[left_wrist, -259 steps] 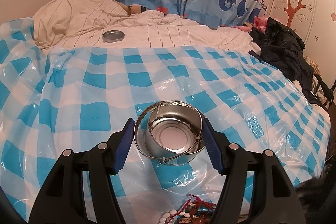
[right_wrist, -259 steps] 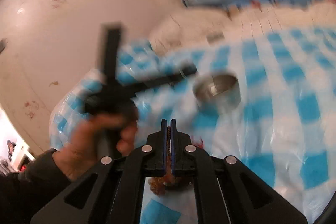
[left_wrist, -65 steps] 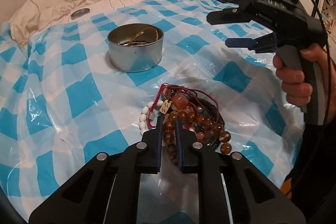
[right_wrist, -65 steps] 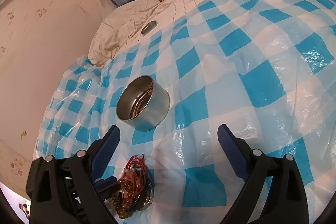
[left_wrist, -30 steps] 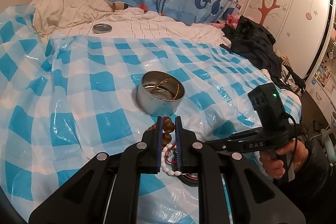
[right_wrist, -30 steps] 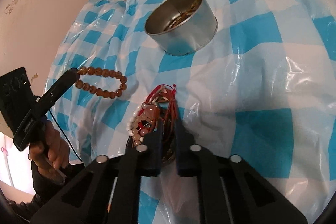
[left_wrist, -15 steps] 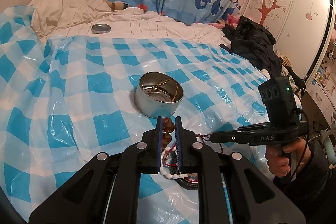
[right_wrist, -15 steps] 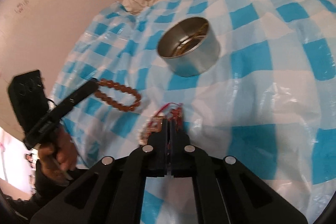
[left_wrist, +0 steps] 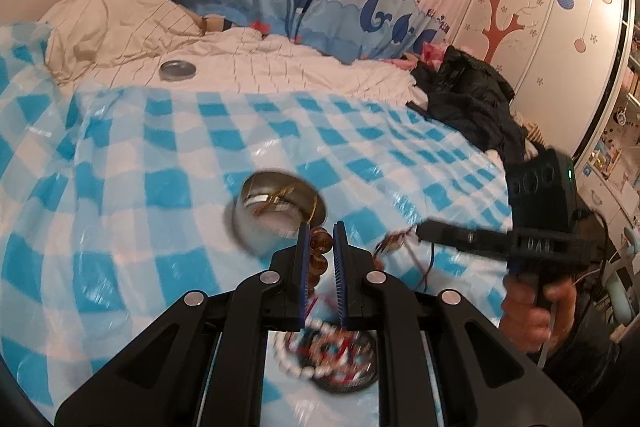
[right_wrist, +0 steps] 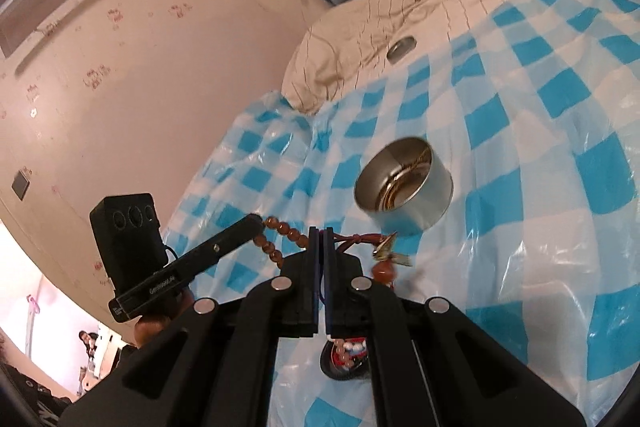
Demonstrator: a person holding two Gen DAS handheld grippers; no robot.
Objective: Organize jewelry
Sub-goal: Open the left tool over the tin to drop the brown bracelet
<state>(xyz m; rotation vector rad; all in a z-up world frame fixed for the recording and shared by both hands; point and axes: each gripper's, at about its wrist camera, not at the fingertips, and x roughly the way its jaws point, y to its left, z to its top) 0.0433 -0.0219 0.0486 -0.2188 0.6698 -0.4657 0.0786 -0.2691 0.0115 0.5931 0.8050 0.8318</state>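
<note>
Bead bracelet (left_wrist: 319, 247) clamped in left hand-held gripper (left_wrist: 321, 227), red cord (right_wrist: 352, 239) in right hand-held gripper (right_wrist: 320, 231), tin (right_wrist: 404, 187) beyond

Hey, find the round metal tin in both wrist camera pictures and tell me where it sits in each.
Left wrist: metal tin just left of centre, beyond the left gripper.
Right wrist: metal tin right of centre, above the right gripper.
Shared landmark: small round lid on the cream bedding.

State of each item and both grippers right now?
Left gripper: shut on brown bead bracelet, lifted.
Right gripper: shut on red cord, lifted.
Tin: upright, open, gold chain inside.
Lid: off, on bedding.
Remaining jewelry: piled on checked sheet.
</note>
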